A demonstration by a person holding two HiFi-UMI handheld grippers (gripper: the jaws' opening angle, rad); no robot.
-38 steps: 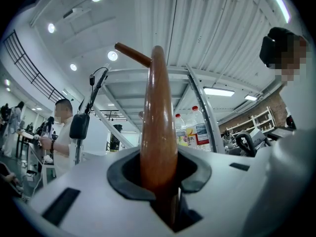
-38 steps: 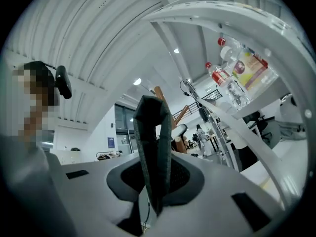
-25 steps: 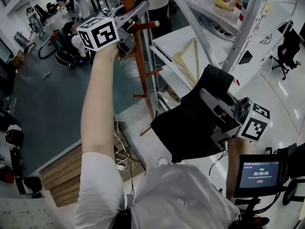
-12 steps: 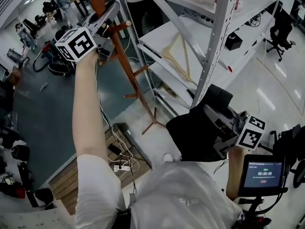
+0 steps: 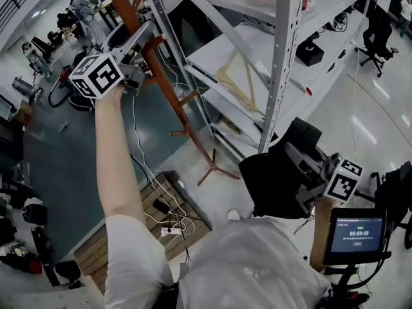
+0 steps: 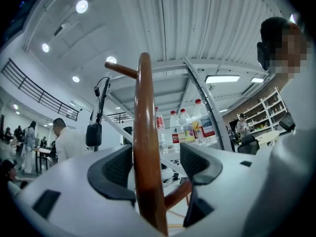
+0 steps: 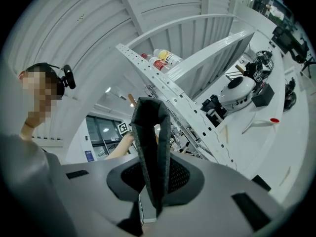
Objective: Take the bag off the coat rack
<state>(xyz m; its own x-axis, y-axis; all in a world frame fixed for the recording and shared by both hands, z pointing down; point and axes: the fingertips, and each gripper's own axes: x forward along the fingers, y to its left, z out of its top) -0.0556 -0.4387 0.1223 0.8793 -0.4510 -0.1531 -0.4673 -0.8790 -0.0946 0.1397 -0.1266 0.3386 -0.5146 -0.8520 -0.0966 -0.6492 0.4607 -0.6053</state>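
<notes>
The brown wooden coat rack (image 5: 161,76) stands tilted at the upper left of the head view, beside the metal shelving. My left gripper (image 5: 143,36) is raised to it, and its jaws are opening with the rack's pole (image 6: 145,147) between them. The pole lies near the left pad (image 6: 118,169), with a gap to the right pad. The black bag (image 5: 273,179) hangs low on the right, away from the rack. My right gripper (image 5: 302,166) is shut on the bag's dark strap (image 7: 153,147), which stands up between its pads.
Grey metal shelving (image 5: 277,56) holds a wooden hanger (image 5: 238,76) and bottles (image 6: 190,127). Cables and a power strip (image 5: 168,227) lie on the floor by a wooden platform (image 5: 122,237). A small screen (image 5: 351,232) is at the lower right. People stand in the background.
The left jaws have spread apart around the rack's pole. The right gripper has carried the bag further right and lower, away from the rack.
</notes>
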